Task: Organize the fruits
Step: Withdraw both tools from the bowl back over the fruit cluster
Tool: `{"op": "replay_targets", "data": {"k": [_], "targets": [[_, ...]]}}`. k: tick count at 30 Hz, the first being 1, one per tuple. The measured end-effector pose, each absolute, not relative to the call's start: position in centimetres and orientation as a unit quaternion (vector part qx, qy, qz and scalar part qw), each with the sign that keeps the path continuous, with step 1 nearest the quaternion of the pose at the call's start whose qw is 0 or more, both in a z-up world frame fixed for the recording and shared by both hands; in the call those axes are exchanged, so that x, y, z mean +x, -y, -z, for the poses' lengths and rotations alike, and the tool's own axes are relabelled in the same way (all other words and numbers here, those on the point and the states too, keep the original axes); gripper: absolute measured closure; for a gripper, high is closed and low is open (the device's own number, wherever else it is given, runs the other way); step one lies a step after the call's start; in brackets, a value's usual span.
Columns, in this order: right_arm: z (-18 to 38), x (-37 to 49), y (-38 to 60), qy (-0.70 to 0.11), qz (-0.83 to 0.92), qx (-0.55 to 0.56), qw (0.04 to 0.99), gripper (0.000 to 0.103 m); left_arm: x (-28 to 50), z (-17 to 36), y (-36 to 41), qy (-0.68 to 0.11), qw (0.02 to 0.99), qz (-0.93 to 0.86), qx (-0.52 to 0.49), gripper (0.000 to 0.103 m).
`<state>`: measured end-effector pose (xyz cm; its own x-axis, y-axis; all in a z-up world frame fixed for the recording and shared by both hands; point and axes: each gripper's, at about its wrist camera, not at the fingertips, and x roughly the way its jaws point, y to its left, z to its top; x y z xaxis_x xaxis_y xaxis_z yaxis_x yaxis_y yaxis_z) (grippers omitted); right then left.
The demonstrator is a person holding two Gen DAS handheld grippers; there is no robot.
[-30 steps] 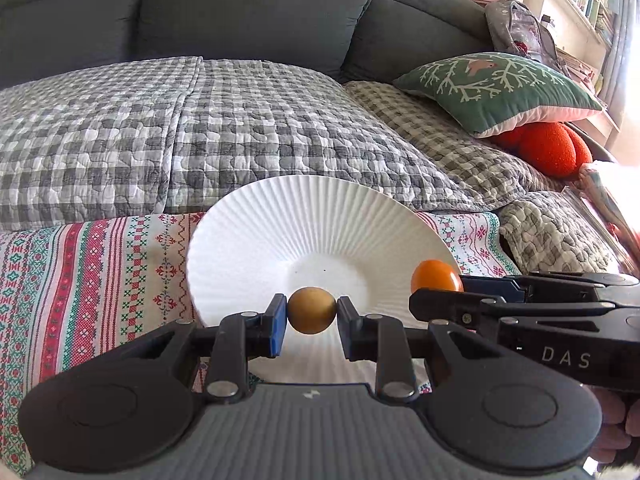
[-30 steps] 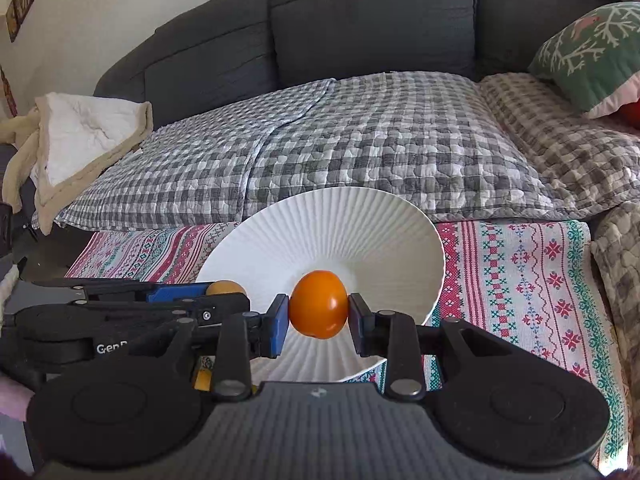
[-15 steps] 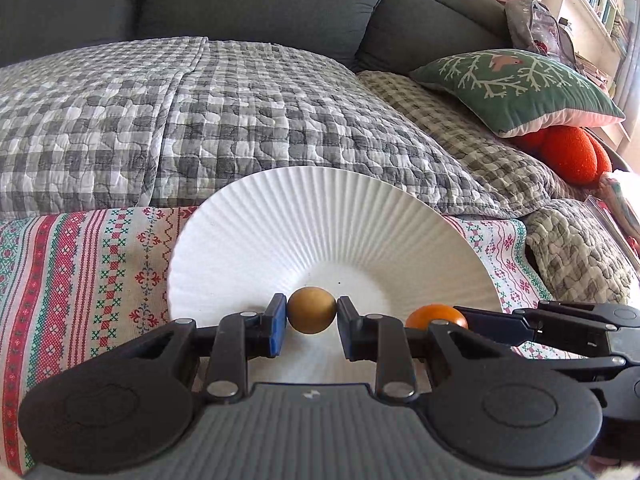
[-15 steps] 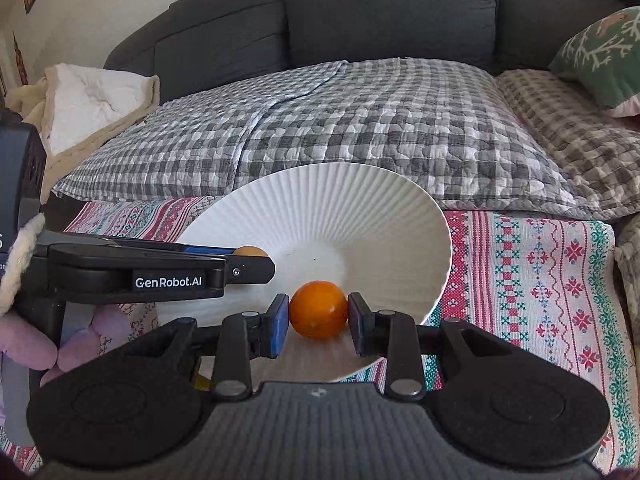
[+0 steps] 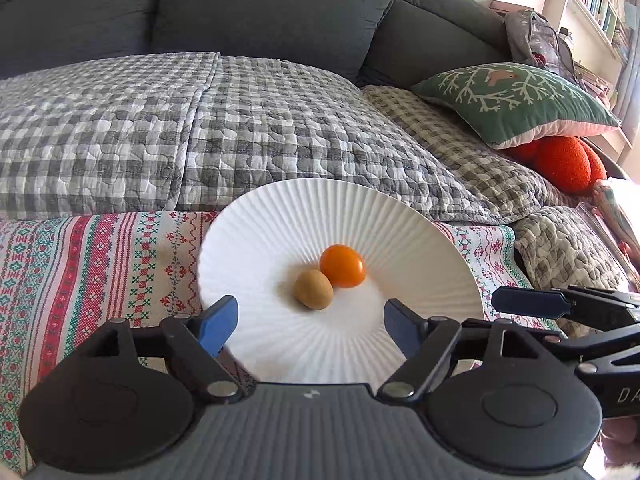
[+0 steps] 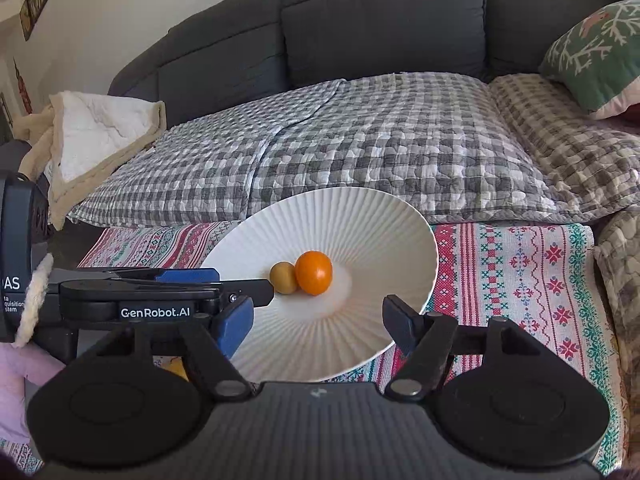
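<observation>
I am looking along both grippers at a white ribbed plate (image 5: 280, 216) lying on a patterned cloth (image 5: 100, 264) at the front edge of the sofa. Starting at the left, my left gripper (image 5: 306, 320) is opening over the plate's near rim, its jaws standing wide with nothing between them; the fruits are sitting beyond the fingertips, free of the pads. Near the plate's middle a brown kiwi (image 5: 314, 289) is resting on its side, touching the orange (image 5: 343, 265) just behind and to its right. Further right, my right gripper (image 6: 314, 322) is opening too, jaws spread and gripping nothing, and from its camera the kiwi (image 6: 283, 277) is showing left of the orange (image 6: 314, 272), both lying in the plate (image 6: 360, 216), ahead of the fingers.
</observation>
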<state>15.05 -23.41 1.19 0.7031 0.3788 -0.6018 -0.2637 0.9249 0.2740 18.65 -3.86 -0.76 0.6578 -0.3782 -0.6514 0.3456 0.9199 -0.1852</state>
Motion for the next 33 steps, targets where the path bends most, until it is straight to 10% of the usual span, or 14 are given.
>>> {"op": "replay_targets", "data": {"k": [14, 33], "targets": [[-3.3, 10.2, 21.8, -0.348, -0.149, 0.051, 0.924, 0.011, 12.3, -1.9, 0.9, -0.367, 0.911, 0.189, -0.006, 0.016], [-3.5, 3.6, 19.3, -0.329, -0.136, 0.006, 0.935, 0.000, 5.4, -0.7, -3.7, -0.385, 0.909, 0.156, 0.027, 0.016]]}}
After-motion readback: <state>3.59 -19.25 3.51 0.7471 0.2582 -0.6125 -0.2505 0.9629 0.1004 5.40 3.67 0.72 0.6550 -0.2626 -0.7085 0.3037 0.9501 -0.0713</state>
